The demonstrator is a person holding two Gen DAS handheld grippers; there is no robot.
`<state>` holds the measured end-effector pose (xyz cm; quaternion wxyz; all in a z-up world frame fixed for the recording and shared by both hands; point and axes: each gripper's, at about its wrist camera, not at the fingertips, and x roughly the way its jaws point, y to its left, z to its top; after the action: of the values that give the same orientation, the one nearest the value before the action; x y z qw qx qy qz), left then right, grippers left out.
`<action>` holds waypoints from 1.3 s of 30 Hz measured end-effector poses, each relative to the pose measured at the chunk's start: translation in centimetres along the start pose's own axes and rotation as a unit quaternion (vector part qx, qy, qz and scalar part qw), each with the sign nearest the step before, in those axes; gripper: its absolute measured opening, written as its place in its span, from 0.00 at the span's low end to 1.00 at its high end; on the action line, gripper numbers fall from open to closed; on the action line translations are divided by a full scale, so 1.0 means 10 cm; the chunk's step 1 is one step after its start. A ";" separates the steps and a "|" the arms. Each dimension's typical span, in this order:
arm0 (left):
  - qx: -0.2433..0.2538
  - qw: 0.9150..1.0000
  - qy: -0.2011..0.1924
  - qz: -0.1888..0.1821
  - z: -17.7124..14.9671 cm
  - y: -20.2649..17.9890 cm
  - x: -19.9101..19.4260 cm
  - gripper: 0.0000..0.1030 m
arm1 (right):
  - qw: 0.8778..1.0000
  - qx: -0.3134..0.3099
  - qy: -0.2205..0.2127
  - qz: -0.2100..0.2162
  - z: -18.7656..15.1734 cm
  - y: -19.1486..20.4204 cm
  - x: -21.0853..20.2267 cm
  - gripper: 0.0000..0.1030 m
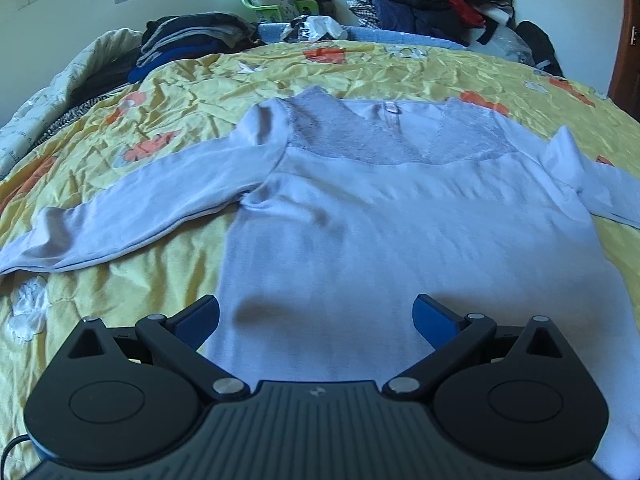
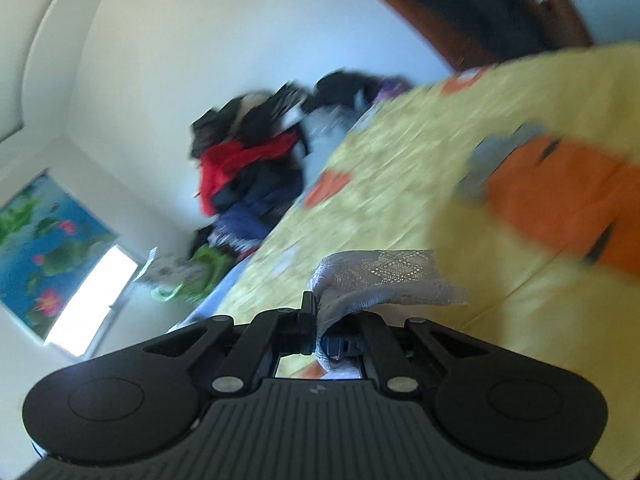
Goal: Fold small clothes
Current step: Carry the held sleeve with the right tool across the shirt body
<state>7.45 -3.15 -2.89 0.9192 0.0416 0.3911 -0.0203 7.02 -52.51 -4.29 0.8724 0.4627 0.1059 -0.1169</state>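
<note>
The left gripper [image 1: 316, 318] hangs with fingers spread over the hem of the top [image 1: 380, 232], which lies flat on the yellow quilt [image 1: 168, 92], neckline at 12 o'clock. The right gripper [image 2: 320, 320] pinches the top's lace edge [image 2: 380, 276]. Beyond, clothes pile [image 1: 424, 0] at 1 o'clock.

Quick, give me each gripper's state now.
Left gripper: open, over the white top, holding nothing.
Right gripper: shut on a grey lace fabric edge.
</note>
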 end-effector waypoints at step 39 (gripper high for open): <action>-0.035 0.999 -0.005 0.027 0.03 0.52 0.12 1.00 | 0.973 -0.024 0.209 0.101 -1.84 1.54 0.47 0.07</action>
<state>8.86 1.99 -3.26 0.9222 0.0196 0.3857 0.0187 14.70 -29.29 -3.71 0.8493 0.4639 0.2411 0.0732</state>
